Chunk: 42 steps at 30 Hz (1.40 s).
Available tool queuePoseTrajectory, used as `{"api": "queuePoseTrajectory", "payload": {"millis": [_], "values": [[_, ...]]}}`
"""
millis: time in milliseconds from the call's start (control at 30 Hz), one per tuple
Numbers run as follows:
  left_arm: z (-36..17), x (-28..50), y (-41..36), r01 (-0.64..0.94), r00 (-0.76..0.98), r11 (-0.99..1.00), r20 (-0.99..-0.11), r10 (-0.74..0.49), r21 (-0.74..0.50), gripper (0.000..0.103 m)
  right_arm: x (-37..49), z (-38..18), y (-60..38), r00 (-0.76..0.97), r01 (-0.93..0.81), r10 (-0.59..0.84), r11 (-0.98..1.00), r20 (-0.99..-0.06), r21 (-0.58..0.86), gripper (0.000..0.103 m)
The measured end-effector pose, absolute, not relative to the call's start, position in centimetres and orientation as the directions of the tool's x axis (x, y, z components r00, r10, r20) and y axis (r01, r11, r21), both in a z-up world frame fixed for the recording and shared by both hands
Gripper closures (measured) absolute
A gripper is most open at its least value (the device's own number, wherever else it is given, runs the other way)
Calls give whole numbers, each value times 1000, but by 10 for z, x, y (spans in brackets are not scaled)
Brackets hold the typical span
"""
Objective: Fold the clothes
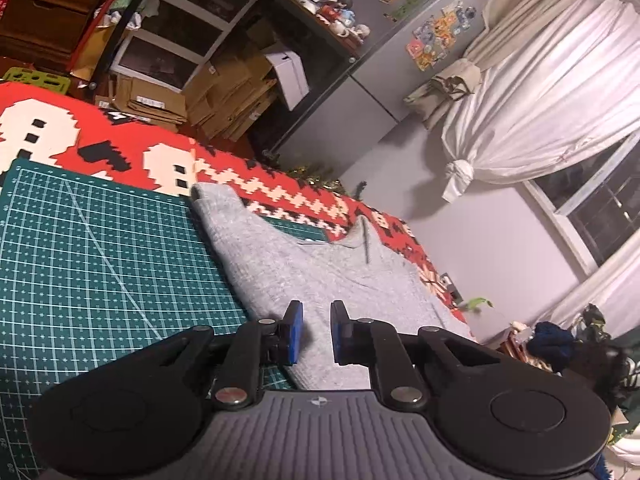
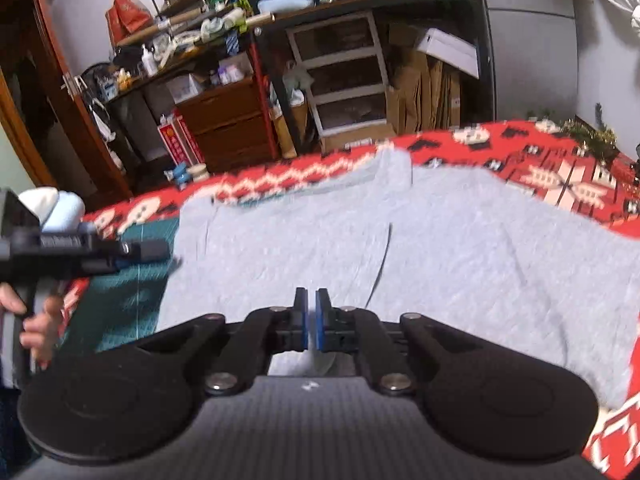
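1. The left gripper (image 1: 316,330) is hovering over the near edge of the grey garment (image 1: 320,268), its blue pads standing a little apart with only cloth showing beneath the gap; nothing is being pinched between them.
2. Left of these tongs, the green cutting mat (image 1: 100,248) is lying flat, the garment's folded edge running along it just beside the left finger.
3. Ahead of the left tongs, the garment is stretching away towards a sleeve end, and beyond that the red patterned blanket (image 1: 120,140) is showing.
4. The right gripper (image 2: 311,318) is sitting over the near part of the same garment (image 2: 440,232), its pads pressed almost together with only a thin slit left; whether a fold of cloth is caught there I cannot tell.
5. Ahead and to both sides of the right tongs, the garment is spreading wide across the blanket (image 2: 560,168).
6. Far to the left of the right tongs, the left gripper is reaching in from the side, a hand (image 2: 36,320) gripping its handle.
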<state>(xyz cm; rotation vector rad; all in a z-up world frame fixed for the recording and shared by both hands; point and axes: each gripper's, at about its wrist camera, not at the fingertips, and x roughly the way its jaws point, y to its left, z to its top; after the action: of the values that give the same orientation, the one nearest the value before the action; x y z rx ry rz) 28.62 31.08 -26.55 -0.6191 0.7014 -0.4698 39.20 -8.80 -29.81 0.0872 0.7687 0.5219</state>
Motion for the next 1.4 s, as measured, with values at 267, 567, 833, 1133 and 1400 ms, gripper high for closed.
{"api": "queuePoseTrajectory", "payload": {"millis": [267, 567, 833, 1133, 1400], "values": [[-263, 283, 304, 206, 682, 715, -426, -594, -668, 90, 393, -310, -116, 590, -370, 479, 876, -650, 309, 100], [-257, 282, 294, 193, 721, 749, -426, -546, -633, 95, 439, -270, -102, 598, -461, 527, 842, -603, 280, 95], [-184, 276, 265, 131, 743, 828, -499, -446, -544, 100, 450, -222, -90, 531, -444, 493, 855, -689, 269, 95], [-159, 262, 208, 71, 683, 924, -657, -320, -376, 100, 430, -216, -61, 510, -404, 389, 896, -767, 185, 94], [-157, 256, 170, 82, 570, 943, -761, -310, -323, 100, 398, -230, -68, 441, -401, 284, 911, -851, 96, 98]]}}
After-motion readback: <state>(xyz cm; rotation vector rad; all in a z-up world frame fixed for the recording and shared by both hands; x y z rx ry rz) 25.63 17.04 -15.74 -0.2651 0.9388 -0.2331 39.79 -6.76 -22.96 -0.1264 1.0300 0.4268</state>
